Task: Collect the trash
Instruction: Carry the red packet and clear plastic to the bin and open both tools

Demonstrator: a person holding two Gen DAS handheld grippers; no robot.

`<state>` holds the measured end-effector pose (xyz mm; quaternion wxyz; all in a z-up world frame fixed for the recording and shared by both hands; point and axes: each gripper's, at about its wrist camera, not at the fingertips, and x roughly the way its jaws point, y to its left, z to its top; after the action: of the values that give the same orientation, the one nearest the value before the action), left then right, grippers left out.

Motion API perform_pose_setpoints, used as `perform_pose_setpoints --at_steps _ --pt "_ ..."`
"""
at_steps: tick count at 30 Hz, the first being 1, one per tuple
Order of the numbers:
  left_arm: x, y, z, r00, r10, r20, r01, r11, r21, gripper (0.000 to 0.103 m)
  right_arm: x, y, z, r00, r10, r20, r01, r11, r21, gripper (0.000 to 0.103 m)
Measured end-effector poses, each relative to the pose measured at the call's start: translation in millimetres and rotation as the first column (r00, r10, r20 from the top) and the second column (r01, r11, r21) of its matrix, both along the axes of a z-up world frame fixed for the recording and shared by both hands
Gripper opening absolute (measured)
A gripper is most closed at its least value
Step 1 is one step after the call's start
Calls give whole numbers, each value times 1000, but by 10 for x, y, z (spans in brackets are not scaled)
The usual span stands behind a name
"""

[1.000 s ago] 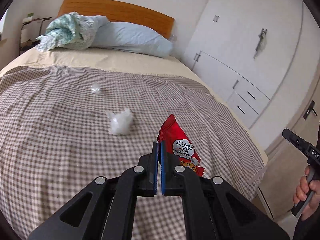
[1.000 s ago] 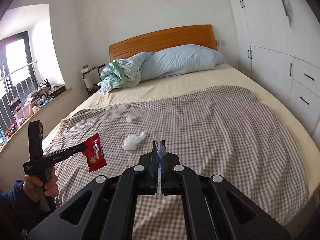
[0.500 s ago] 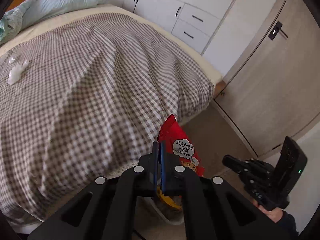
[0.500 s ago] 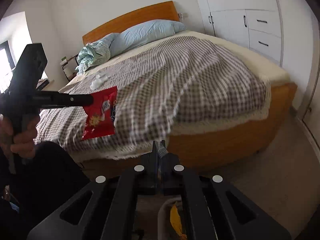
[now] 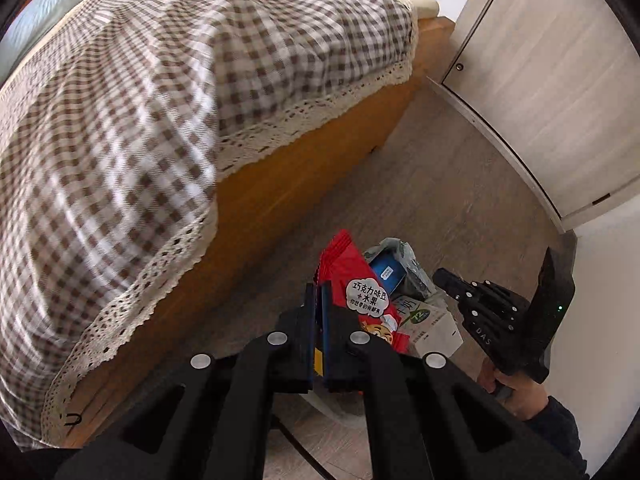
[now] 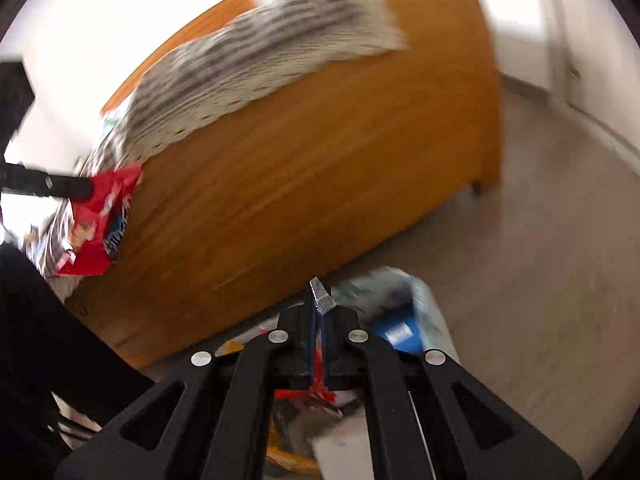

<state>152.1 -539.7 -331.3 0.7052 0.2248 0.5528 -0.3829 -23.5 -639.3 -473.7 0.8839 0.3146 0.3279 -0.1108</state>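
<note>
Left gripper (image 5: 319, 300) clamps red snack bag (image 5: 356, 292), hanging above trash bin (image 5: 416, 280) at 1 o'clock. Right gripper (image 6: 319, 304) pinches small clear wrapper (image 6: 322, 298) over bin. Risks: light wrapper clings to pads; bag drifts onto floor (image 5: 460, 184) if released off-centre. Bed (image 5: 120, 100) beyond, 11 o'clock.

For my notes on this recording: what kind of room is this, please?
Most likely a bedroom in a home. A wooden bed frame carries a checked bedspread with a lace edge, a pale blue pillow lies at its head, and white cabinet doors stand beside the bed.
</note>
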Motion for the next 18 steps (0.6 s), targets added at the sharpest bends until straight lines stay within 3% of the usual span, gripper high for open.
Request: perform_pose_setpoints --at_steps 7,9,15,17,18 --pt "-145 -333 -548 987 -141 -73 145 988 53 0 -271 54 -270 985 -26 -168 26 1000 -7 2" --pt "-224 -392 -648 985 -165 -56 169 982 79 0 -269 63 -344 979 -28 -201 31 999 10 2" --pt "-337 -511 -796 975 -214 -59 218 974 56 1 -278 -88 -424 977 -37 -208 64 990 126 4" --pt "-351 -532 -841 976 -205 -69 209 977 47 1 -308 -151 -400 983 -37 -182 67 984 165 30" --pt "-360 -539 -857 976 -204 -76 207 977 42 1 -347 -174 -366 987 -44 -157 72 981 179 54"
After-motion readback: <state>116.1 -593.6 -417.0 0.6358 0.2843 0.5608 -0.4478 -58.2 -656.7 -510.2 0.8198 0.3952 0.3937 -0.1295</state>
